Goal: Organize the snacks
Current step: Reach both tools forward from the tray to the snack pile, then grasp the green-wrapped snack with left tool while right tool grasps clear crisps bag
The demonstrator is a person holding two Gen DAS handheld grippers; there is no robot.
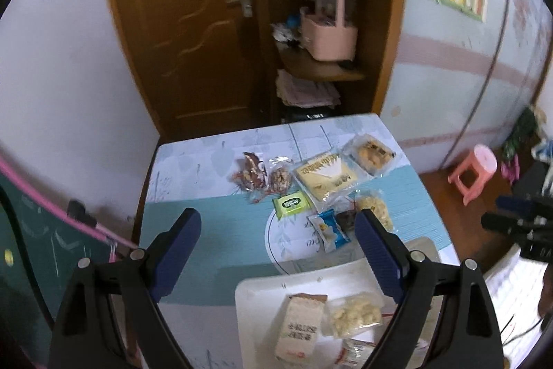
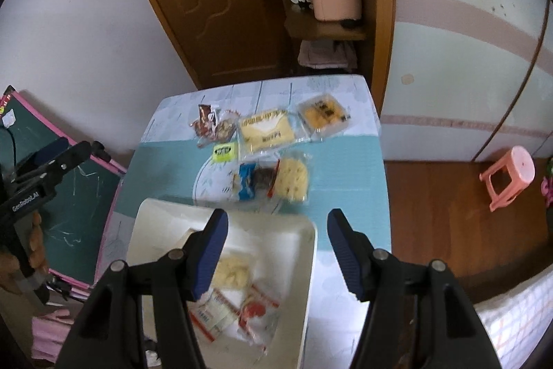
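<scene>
Grippers left (image 1: 278, 232) and right (image 2: 276, 230) both spread, empty, above white rectangular plastic tray (image 2: 307, 268). Next: blue crinkly packet (image 2: 247, 184) just beyond tray; pinch mid-body, lift clear of neighbours.

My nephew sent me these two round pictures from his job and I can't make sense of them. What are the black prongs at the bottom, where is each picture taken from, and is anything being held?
The prongs are hand-held grippers, one in each of a person's hands, each carrying a wide-angle camera that looks along its two fingers. One picture looks out from the left gripper, the other from the right gripper. Both are open and hold nothing. Below them is a table with a white tray that already contains a few snack packets. More packets lie loose farther back, among them a green packet, a blue packet and a large yellow packet.
</scene>
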